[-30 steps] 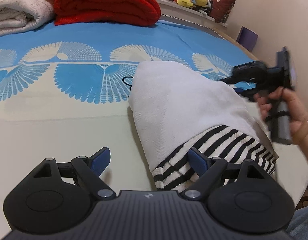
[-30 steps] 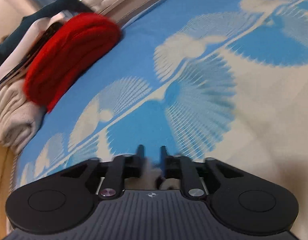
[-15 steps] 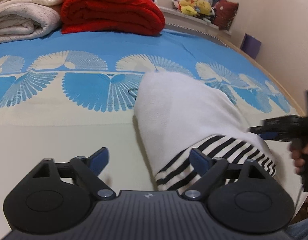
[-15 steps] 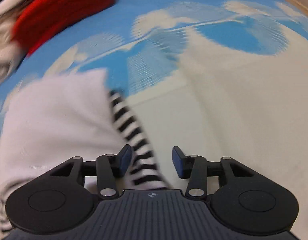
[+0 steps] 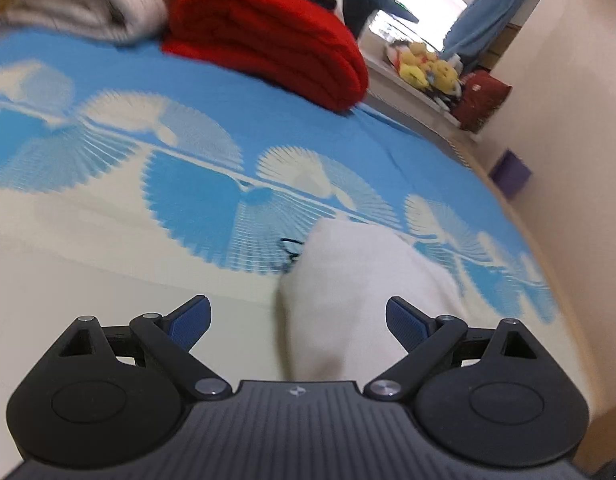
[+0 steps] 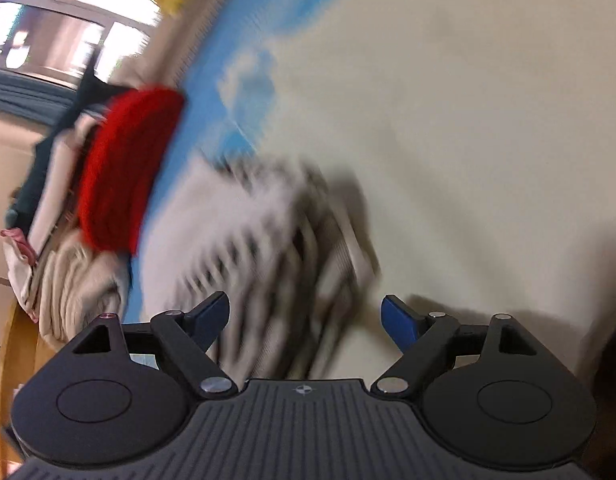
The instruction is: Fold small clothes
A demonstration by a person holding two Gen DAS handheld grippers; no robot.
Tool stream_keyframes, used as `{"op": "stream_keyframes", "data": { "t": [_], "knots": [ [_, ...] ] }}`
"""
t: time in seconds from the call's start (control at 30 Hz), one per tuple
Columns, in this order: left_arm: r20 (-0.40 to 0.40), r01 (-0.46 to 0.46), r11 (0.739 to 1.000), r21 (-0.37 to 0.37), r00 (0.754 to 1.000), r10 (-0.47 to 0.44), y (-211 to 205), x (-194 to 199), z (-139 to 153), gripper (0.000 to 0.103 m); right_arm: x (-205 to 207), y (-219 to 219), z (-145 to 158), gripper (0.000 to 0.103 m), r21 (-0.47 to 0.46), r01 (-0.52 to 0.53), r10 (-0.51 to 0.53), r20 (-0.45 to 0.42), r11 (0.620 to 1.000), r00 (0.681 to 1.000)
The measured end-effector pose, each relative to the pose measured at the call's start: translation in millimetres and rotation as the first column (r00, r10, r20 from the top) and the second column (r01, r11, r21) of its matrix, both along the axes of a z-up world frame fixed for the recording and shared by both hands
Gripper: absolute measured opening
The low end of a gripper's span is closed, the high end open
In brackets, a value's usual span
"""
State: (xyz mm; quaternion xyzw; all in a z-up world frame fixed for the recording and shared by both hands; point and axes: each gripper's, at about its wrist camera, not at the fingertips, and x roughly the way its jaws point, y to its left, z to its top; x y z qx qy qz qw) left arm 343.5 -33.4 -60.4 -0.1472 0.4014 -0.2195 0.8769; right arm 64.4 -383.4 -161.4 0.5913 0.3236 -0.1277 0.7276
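The folded white garment (image 5: pixel 359 292) is laid on the bed (image 5: pixel 88 264), directly ahead of the left tool (image 5: pixel 298 316) and reaching in between its spread fingers, nearer the right-hand one; no pad is seen pressing on it. In the right wrist view the same garment (image 6: pixel 244 248) is shown with its black-and-white striped part uppermost, ahead of the right tool (image 6: pixel 306 318) and a little to the left of its centre line. The jaws of the right tool are opening, and the cloth lies between and beyond them without being pinched, so both tools are released and nothing is carried.

The right view is heavily smeared, so the exact lie of the striped edge cannot be told. From here, the main risk is judged to be a disturbed fold: a wide finger could be dragged across the top layer and the stripe flipped open. A bite taken too deep could also catch the bed cover together with the cloth. If only one layer were pinched, the bundle could be unrolled when lifted.

Farther off, beyond the left tool, a red folded blanket (image 5: pixel 268 36) and pale bedding (image 5: pixel 84 4) are stacked, well apart from the garment.
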Motion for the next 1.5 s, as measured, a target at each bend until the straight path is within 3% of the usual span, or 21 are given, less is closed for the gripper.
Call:
{"op": "stream_keyframes", "data": {
  "t": [0.1, 0.23, 0.3, 0.37, 0.4, 0.43, 0.47, 0.5, 0.53, 0.63, 0.7, 0.8, 0.87, 0.97, 1.03, 1.1, 1.17, 1.23, 1.3, 1.43, 1.5],
  "knots": [
    [-0.052, 0.094, 0.994, -0.06, 0.994, -0.097, -18, 41, -17, 0.097, 15, 6, -4, 0.085, 0.022, -0.051, 0.049, 0.065, 0.998, 0.997],
    [-0.166, 0.106, 0.976, -0.191, 0.976, -0.138, -42, 89, -48, 0.097, 39, 8, -10, 0.089, 0.045, -0.089, 0.085, 0.084, 0.995, 0.993],
    [-0.21, 0.108, 0.974, -0.2, 0.966, -0.15, -59, 107, -60, 0.1, 48, 6, -11, 0.089, 0.039, -0.091, 0.087, 0.103, 0.995, 0.991],
    [-0.27, 0.074, 0.98, -0.184, 0.955, -0.123, -74, 120, -70, 0.102, 60, -1, -14, 0.077, 0.046, -0.08, 0.075, 0.092, 0.996, 0.993],
    [-0.286, 0.058, 0.981, -0.188, 0.952, -0.111, -78, 123, -73, 0.102, 69, -5, -14, 0.053, 0.03, -0.099, 0.097, 0.066, 0.995, 0.993],
    [-0.278, 0.05, 0.98, -0.191, 0.955, -0.103, -82, 124, -74, 0.094, 78, -9, -12, 0.038, 0.004, -0.137, 0.136, 0.052, 0.991, 0.989],
    [-0.259, 0.058, 0.983, -0.172, 0.961, -0.102, -85, 125, -72, 0.081, 88, -12, -4, 0.035, -0.05, -0.184, 0.185, 0.038, 0.982, 0.982],
    [-0.225, 0.086, 0.985, -0.146, 0.967, -0.118, -88, 124, -69, 0.055, 96, -11, 8, 0.03, -0.122, -0.231, 0.236, 0.028, 0.965, 0.971],
    [-0.198, 0.1, 0.987, -0.129, 0.972, -0.125, -86, 122, -65, 0.047, 109, -10, 21, 0.028, -0.226, -0.295, 0.303, -0.001, 0.928, 0.953],
    [-0.182, 0.059, 0.988, -0.14, 0.98, -0.085, -60, 118, -60, 0.039, 157, -14, 58, 0.027, -0.477, -0.408, 0.424, -0.079, 0.779, 0.902],
    [-0.193, 0.029, 0.987, -0.155, 0.979, -0.059, -34, 115, -62, 0.033, 196, -22, 72, 0.027, -0.555, -0.439, 0.474, -0.09, 0.707, 0.876],
    [-0.169, 0.017, 0.993, -0.119, 0.985, -0.037, -7, 116, -58, 0.025, 267, -29, 80, 0.027, -0.616, -0.49, 0.546, -0.114, 0.617, 0.83],
    [-0.132, -0.013, 0.994, -0.113, 0.991, -0.002, 5, 120, -52, 0.025, 317, -27, 78, 0.027, -0.65, -0.516, 0.573, -0.149, 0.557, 0.806],
    [-0.105, -0.043, 0.993, -0.113, 0.994, 0.031, 15, 130, -46, 0.025, 377, -26, 76, 0.027, -0.622, -0.536, 0.572, -0.166, 0.571, 0.803],
    [-0.108, -0.047, 0.991, -0.122, 0.994, 0.034, 13, 140, -46, 0.024, 406, -21, 72, 0.027, -0.641, -0.533, 0.57, -0.177, 0.552, 0.802],
    [-0.109, -0.049, 0.99, -0.131, 0.993, 0.035, 7, 150, -48, 0.025, 414, -24, 63, 0.027, -0.647, -0.525, 0.56, -0.178, 0.553, 0.809],
    [-0.111, -0.054, 0.984, -0.168, 0.993, 0.036, 3, 160, -50, 0.025, 422, -32, 51, 0.027, -0.629, -0.514, 0.543, -0.168, 0.584, 0.823],
    [-0.109, -0.07, 0.979, -0.189, 0.993, 0.05, -1, 169, -52, 0.042, 416, -42, 40, 0.027, -0.597, -0.503, 0.535, -0.142, 0.625, 0.833],
    [-0.108, -0.08, 0.982, -0.169, 0.992, 0.062, -5, 177, -53, 0.052, 409, -60, 33, 0.029, -0.558, -0.477, 0.527, -0.082, 0.679, 0.846],
    [-0.122, -0.121, 0.984, -0.13, 0.987, 0.105, 0, 186, -57, 0.078, 382, -83, 34, 0.054, -0.55, -0.359, 0.427, -0.005, 0.754, 0.904],
    [-0.114, -0.122, 0.984, -0.127, 0.988, 0.108, 12, 180, -53, 0.085, 354, -101, 42, 0.062, -0.514, -0.335, 0.42, 0.055, 0.789, 0.906]
  ]
}}
